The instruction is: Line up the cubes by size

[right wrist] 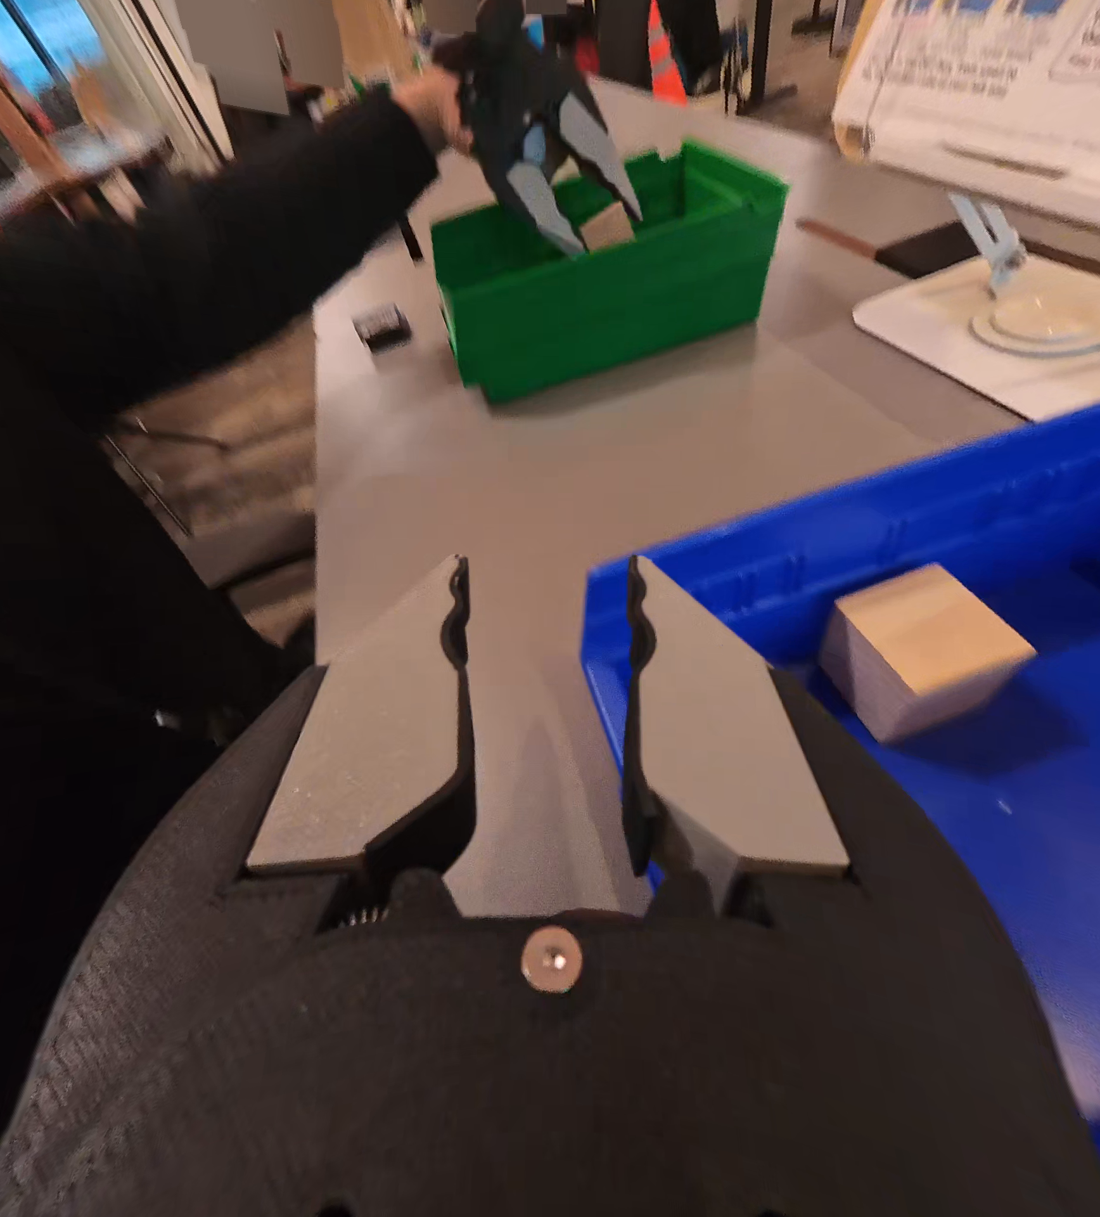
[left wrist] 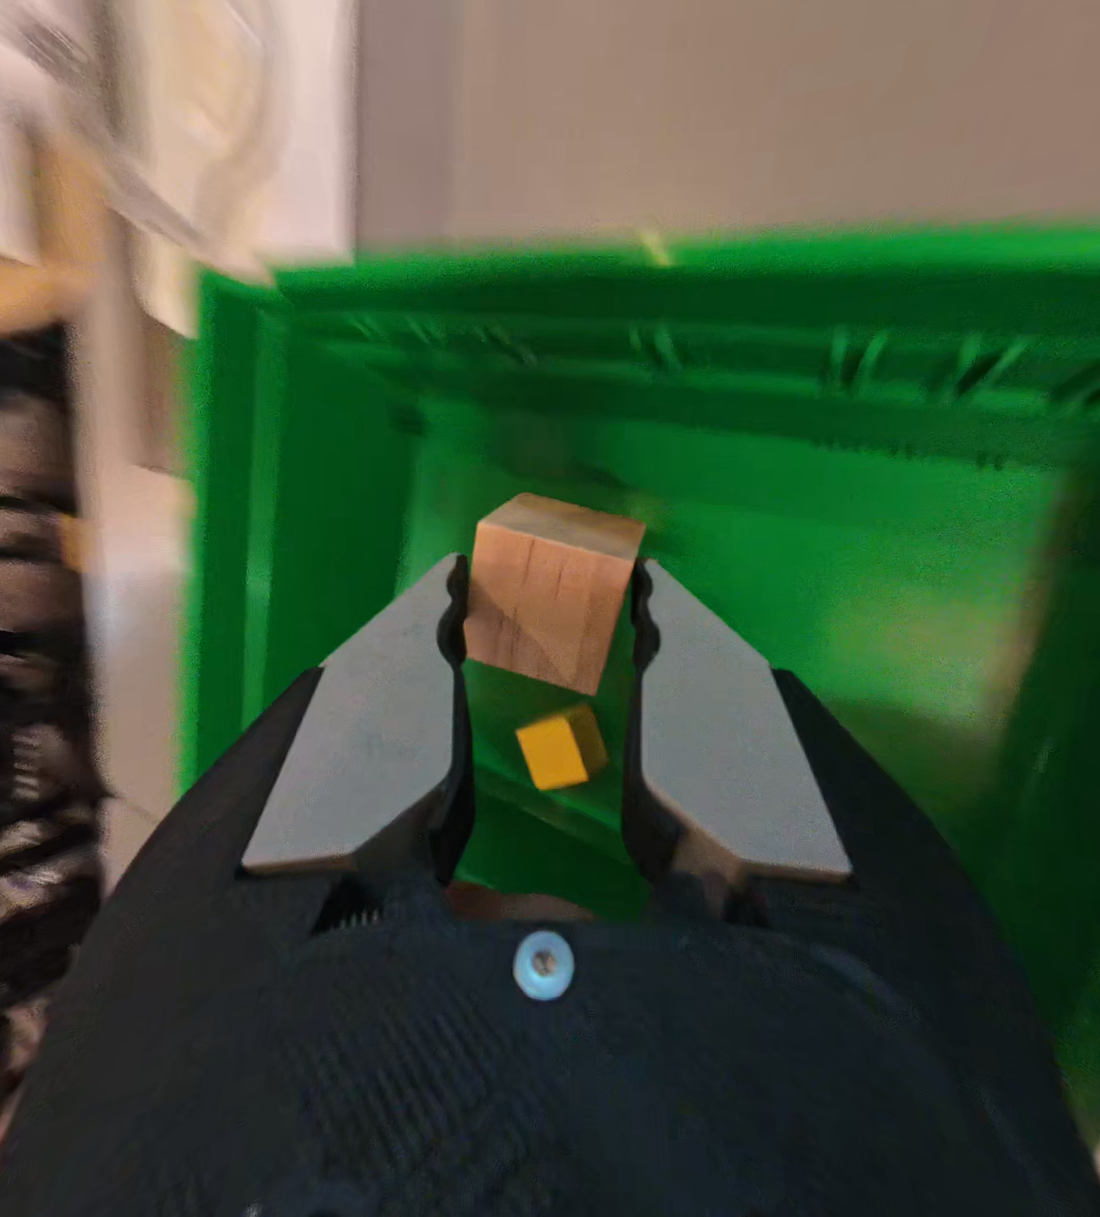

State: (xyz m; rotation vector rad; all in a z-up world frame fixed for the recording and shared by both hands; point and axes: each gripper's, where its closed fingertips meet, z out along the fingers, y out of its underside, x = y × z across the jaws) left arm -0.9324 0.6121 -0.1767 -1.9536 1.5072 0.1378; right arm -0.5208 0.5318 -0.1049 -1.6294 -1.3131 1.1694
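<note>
My left gripper is shut on a plain wooden cube and holds it above the floor of a green bin. A small yellow cube lies on the bin floor below it. The right wrist view shows this from afar: the left gripper with the wooden cube over the green bin. My right gripper is open and empty above the grey table, with its right finger over the corner of a blue bin. A larger wooden cube lies in the blue bin.
A person's dark sleeve reaches across the left of the right wrist view. A small black object lies left of the green bin. A white stand base and a dark flat object sit at the far right. The table edge runs on the left.
</note>
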